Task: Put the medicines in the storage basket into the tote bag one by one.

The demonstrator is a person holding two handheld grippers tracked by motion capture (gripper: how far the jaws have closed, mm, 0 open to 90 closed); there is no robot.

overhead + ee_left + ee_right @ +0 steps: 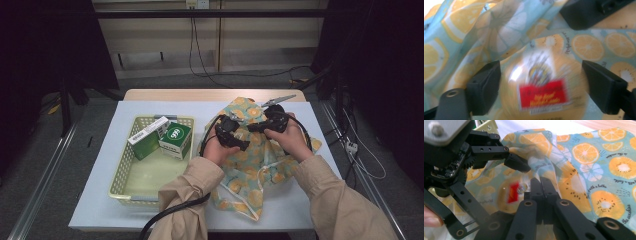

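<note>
A cloth bag point(250, 170) printed with orange and lemon slices lies crumpled at the table's middle right. In the right gripper view my right gripper point(540, 182) is shut on a fold of the bag point(611, 167) and holds it up. Under that fold lies a round yellow item with a red label point(544, 87), blurred. My left gripper point(541, 85) stands open, one jaw on each side of the yellow item point(509, 192). In the high view both grippers, the left point(235, 137) and the right point(255, 126), meet over the bag's upper part.
A pale yellow mesh basket point(120, 165) stands left of the bag. It holds a green box point(175, 140) and a green-and-white carton point(147, 137) at its far end. Cables trail from both grippers. The white mat's front and right edges lie close to the bag.
</note>
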